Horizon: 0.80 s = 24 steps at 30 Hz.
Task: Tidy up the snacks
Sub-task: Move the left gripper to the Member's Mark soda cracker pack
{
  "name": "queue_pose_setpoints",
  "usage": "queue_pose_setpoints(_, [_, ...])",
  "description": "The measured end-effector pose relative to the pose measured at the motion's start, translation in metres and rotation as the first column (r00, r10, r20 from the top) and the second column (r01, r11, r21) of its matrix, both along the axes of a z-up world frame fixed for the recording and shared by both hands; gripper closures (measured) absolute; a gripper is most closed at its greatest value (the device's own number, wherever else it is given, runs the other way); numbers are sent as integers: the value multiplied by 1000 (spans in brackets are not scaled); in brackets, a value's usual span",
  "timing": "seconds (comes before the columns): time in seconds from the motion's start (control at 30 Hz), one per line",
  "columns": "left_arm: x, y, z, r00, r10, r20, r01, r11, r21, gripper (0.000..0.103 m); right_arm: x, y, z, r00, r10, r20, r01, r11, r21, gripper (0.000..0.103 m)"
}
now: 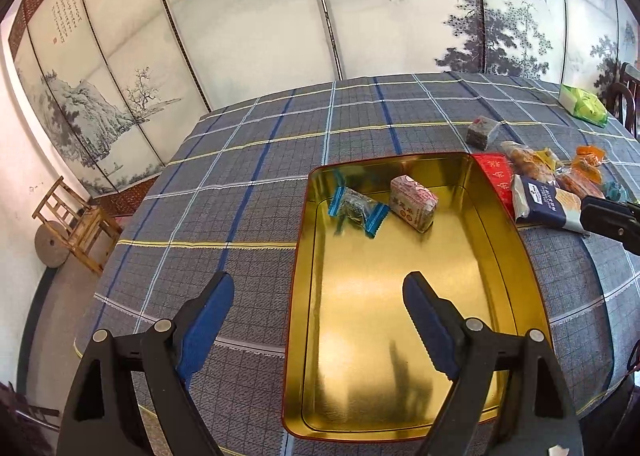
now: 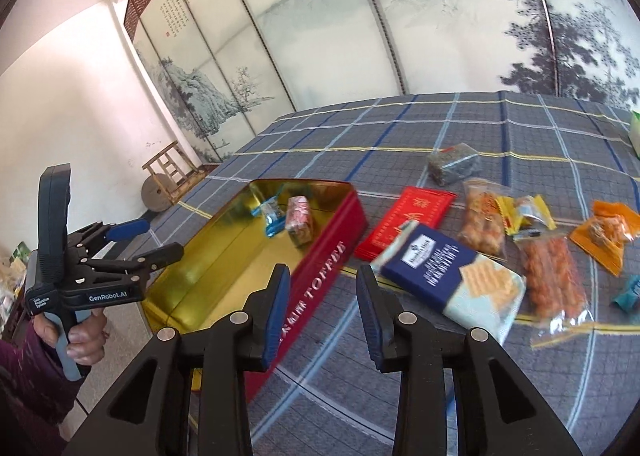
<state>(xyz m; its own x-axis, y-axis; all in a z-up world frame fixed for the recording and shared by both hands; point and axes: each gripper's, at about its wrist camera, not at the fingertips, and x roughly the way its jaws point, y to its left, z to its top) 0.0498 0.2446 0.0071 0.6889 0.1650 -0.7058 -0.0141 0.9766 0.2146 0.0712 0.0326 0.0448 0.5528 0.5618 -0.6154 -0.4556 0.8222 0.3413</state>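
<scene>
A red toffee tin (image 1: 516,240) with a gold inside stands open on the checked tablecloth; it also shows in the right wrist view (image 2: 320,268). In it lie a blue-wrapped candy (image 1: 356,208) and a pink paper-wrapped block (image 1: 414,202). My left gripper (image 1: 320,320) is open and empty, above the tin's near left edge. My right gripper (image 2: 324,304) is open and empty, just short of a navy wafer pack (image 2: 444,276) to the right of the tin. The wafer pack also shows in the left wrist view (image 1: 546,204).
Right of the tin lie a red packet (image 2: 408,220), a bag of fried snacks (image 2: 482,224), a long bag of orange snacks (image 2: 554,280), yellow (image 2: 528,212) and orange (image 2: 608,234) wrapped sweets, a dark block (image 2: 454,164) and a green pack (image 1: 582,104). A painted screen stands behind the table.
</scene>
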Motion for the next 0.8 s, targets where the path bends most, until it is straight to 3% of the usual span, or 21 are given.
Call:
queue_pose_setpoints(0.13, [-1, -17, 4, 1000, -27, -2, 27, 1000, 15, 17, -6, -32, -5, 998, -62, -7, 62, 998, 1, 66])
queue_pose_setpoints(0.3, [1, -41, 10, 993, -109, -46, 108, 994, -21, 16, -16, -72, -8, 989, -147, 18, 148, 988, -53, 63])
queue_pose_setpoints(0.43, [8, -65, 12, 971, -209, -116, 195, 973, -122, 16, -23, -101, -9, 977, -206, 50, 211, 971, -113, 63])
queue_pose_setpoints(0.6, [26, -99, 12, 934, -313, -174, 261, 927, -268, 16, -29, -136, -15, 964, -259, 69, 266, 954, -135, 61])
queue_pose_setpoints(0.73, [39, -132, 3, 880, -406, -246, 301, 878, -371, 16, -31, -158, -20, 957, -282, 60, 288, 951, -115, 52])
queue_pose_setpoints(0.8, [45, -146, -1, 882, -395, -258, 282, 879, -383, 16, -32, -167, -21, 955, -289, 66, 295, 950, -103, 50])
